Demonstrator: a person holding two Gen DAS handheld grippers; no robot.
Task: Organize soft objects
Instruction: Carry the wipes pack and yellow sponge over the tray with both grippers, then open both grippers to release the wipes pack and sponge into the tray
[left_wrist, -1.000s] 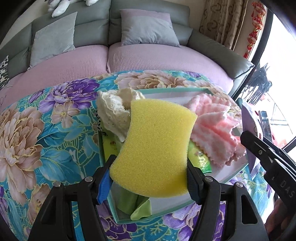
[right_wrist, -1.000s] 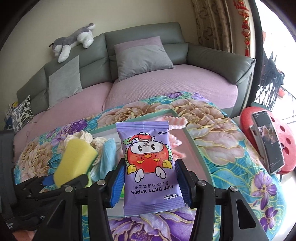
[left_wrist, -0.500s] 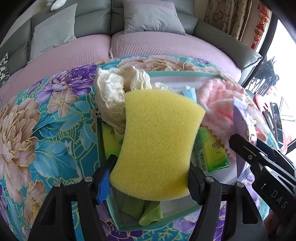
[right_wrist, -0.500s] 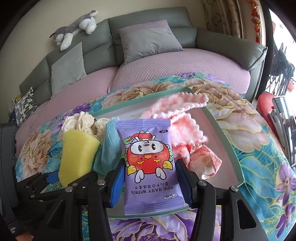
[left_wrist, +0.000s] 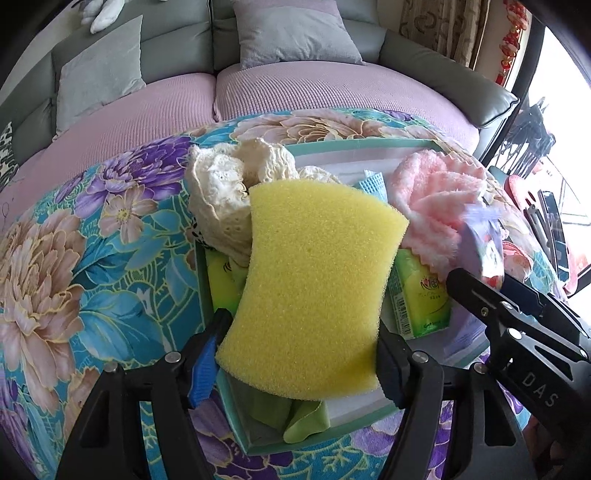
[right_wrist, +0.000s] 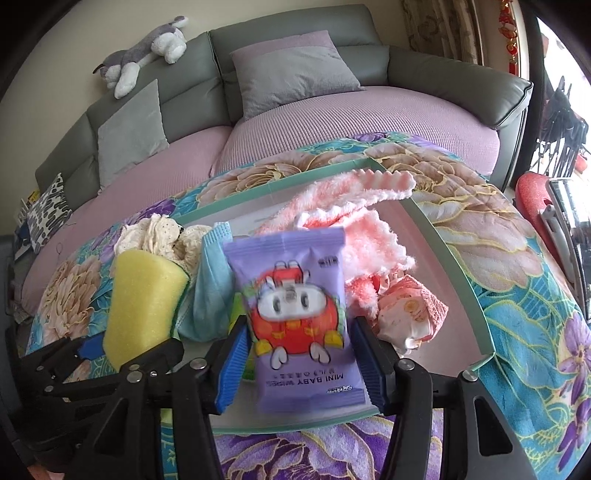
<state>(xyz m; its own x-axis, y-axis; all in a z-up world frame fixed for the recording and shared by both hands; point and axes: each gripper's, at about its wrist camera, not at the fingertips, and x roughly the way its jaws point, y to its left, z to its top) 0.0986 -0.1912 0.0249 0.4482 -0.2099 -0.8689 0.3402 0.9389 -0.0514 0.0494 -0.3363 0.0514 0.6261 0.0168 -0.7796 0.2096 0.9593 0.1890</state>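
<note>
Tray (right_wrist: 458, 266) right half bare, room to pass; left packed w/ lace cloth (left_wrist: 221, 192), pink towel (right_wrist: 354, 236), sponge (left_wrist: 314, 280).

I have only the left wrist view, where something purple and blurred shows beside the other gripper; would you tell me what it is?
Observer: A purple packet printed MINI BABY WIPES, between the right gripper's jaws, over the tray.
Operator: Is it gripped firmly?
Observer: No. The jaws are opening, and gaps show between the blue pads and the packet.
Operator: What lies beside it in the tray?
Observer: A small pink patterned bundle, just to its right in the picture, below the pink towel.
</note>
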